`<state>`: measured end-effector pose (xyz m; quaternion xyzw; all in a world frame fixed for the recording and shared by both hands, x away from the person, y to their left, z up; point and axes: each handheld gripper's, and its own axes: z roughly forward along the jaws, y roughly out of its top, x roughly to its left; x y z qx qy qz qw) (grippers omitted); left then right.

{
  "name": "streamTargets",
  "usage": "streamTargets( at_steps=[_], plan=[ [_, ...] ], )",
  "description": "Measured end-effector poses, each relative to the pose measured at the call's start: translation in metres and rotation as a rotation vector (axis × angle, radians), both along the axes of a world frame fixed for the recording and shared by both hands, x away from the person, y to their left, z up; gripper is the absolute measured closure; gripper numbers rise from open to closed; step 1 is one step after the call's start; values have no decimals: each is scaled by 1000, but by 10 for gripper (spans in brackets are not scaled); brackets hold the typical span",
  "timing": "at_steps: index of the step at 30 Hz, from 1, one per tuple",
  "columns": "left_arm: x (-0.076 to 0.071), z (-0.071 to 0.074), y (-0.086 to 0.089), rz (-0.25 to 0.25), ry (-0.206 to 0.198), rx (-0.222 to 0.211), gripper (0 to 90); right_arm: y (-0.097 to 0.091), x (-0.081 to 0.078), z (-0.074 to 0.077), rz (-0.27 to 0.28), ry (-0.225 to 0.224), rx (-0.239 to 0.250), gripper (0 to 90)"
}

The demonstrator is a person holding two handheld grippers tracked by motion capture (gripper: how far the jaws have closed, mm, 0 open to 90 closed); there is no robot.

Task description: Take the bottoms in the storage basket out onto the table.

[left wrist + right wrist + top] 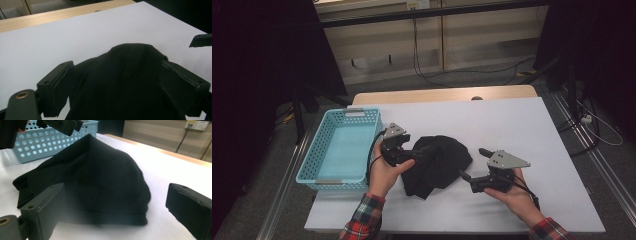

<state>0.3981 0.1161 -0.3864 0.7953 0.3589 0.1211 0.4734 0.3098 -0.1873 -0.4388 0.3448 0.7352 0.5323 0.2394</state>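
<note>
Nearest us in the high view, our two forearms come in from six o'clock, and we read the scene from the left across. At about nine o'clock sits the blue basket [337, 150], standing on the white table [512, 120] with nothing visible inside. Just right of it, our left gripper [412, 156] lies over the left edge of the black cloth [439, 165]. In the left gripper view the jaws stand spread wide, the cloth humped up between them; we see no pad pressing on the fabric, so we judge nothing is pinched.

That cloth lies bunched at the table's middle, its long axis running roughly from seven o'clock to one o'clock. From the left gripper it extends toward three o'clock; from our right gripper [474, 167] it lies toward nine o'clock, just beside the jaw tips. Those jaws are also spread, nothing held, with the cloth's folded edge ahead of them. We judge the left hand nearer, already over the fabric.
</note>
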Motion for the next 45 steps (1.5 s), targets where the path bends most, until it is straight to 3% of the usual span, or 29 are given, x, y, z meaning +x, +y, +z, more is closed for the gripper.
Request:
streamTargets(
  at_steps=[14,25,33,39,43,45],
  plan=[
    [-5,-1,11,13,5,17,128,22,16,-6,49,66,-35,46],
    [-5,-3,12,23,9,4,126,31,27,-13,76,133,-50,164],
    [-6,-3,14,27,8,6,126,37,29,-17,111,171,-124,209],
    [-6,-4,16,24,8,19,126,40,35,-20,141,238,-147,399],
    [-7,-4,17,23,7,22,126,44,38,-21,178,266,-185,675],
    [-7,-5,18,32,9,20,126,43,38,-21,186,274,-176,825]
  ],
)
